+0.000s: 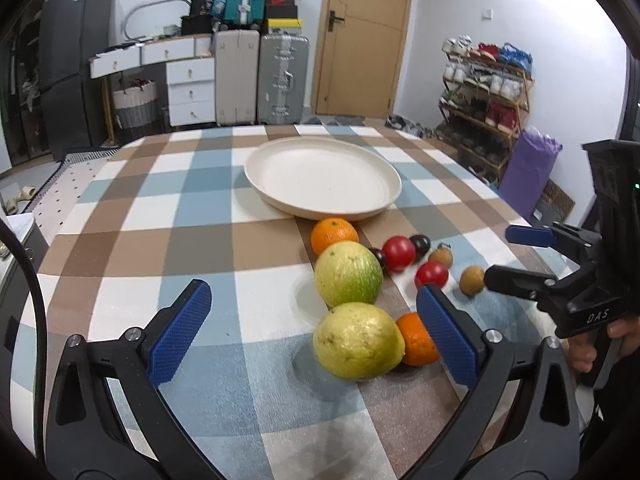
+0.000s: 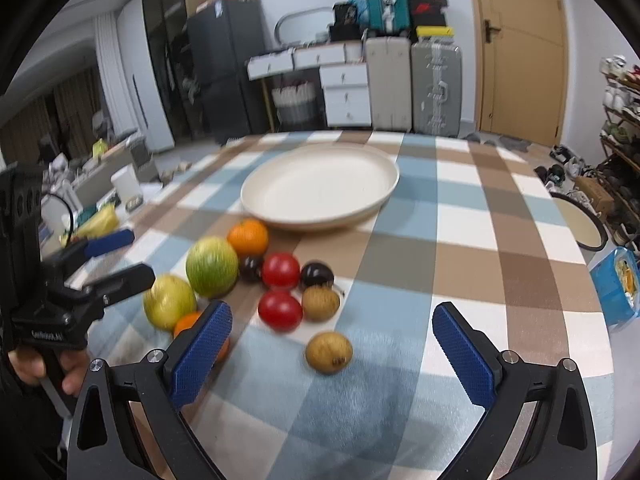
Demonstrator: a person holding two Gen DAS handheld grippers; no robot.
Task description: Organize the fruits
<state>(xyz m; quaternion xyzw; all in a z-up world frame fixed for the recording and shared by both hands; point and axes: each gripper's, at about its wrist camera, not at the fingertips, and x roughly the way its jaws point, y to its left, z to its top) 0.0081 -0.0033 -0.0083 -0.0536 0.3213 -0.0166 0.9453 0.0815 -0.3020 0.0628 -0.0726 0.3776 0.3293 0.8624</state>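
Note:
A cream plate (image 1: 322,178) (image 2: 320,186) sits empty at mid-table. In front of it lies a cluster of fruit: an orange (image 1: 334,235), a green guava (image 1: 348,274), a yellow guava (image 1: 357,342), a second orange (image 1: 418,340), two red tomatoes (image 1: 398,253), two dark plums (image 1: 420,243) and two brown fruits (image 2: 329,352). My left gripper (image 1: 313,290) is open, low over the table, with the yellow guava between its blue pads, untouched. My right gripper (image 2: 332,313) is open too, with the nearer brown fruit in front of its gap. Each gripper shows in the other's view.
A checked cloth (image 1: 200,248) covers the table. A blue container (image 2: 614,284) stands beyond the right edge. Suitcases (image 1: 282,78), white drawers (image 1: 190,92), a door and a shoe rack (image 1: 486,100) line the far walls. A hand (image 2: 28,364) holds the left gripper's handle.

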